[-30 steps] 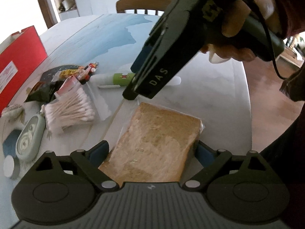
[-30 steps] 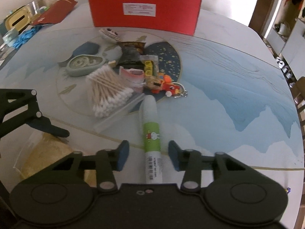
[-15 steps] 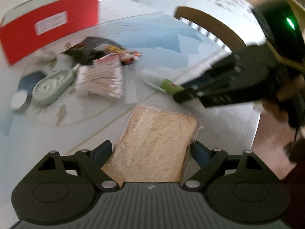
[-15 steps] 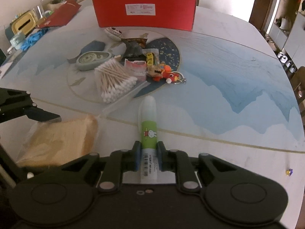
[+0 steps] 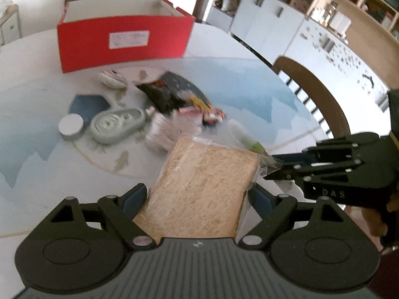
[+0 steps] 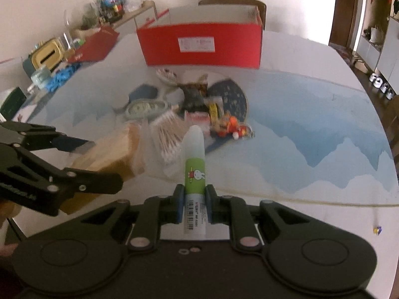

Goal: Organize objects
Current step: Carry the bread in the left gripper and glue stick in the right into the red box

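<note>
My left gripper [image 5: 197, 195] is shut on a bagged slice of bread [image 5: 204, 189] and holds it above the table; the bread also shows in the right wrist view [image 6: 109, 152]. My right gripper [image 6: 194, 199] is shut on a white and green glue stick [image 6: 194, 164], lifted off the table and pointing toward the open red box [image 6: 202, 42]. The red box also shows in the left wrist view [image 5: 124, 39] at the far end of the table. The right gripper appears at the right of the left wrist view [image 5: 279, 167], next to the bread.
A pile lies in front of the box: cotton swabs [image 6: 167, 134], a grey-green oval case [image 6: 147, 107], a dark snack packet [image 6: 194, 94], an orange toy keyring [image 6: 234, 128], a round white lid [image 5: 71, 125]. A chair [image 5: 314, 94] stands at the table's right edge.
My right gripper closed on the glue stick and lifted it. My left gripper lifted the bread off the table and both turned toward the red box.
</note>
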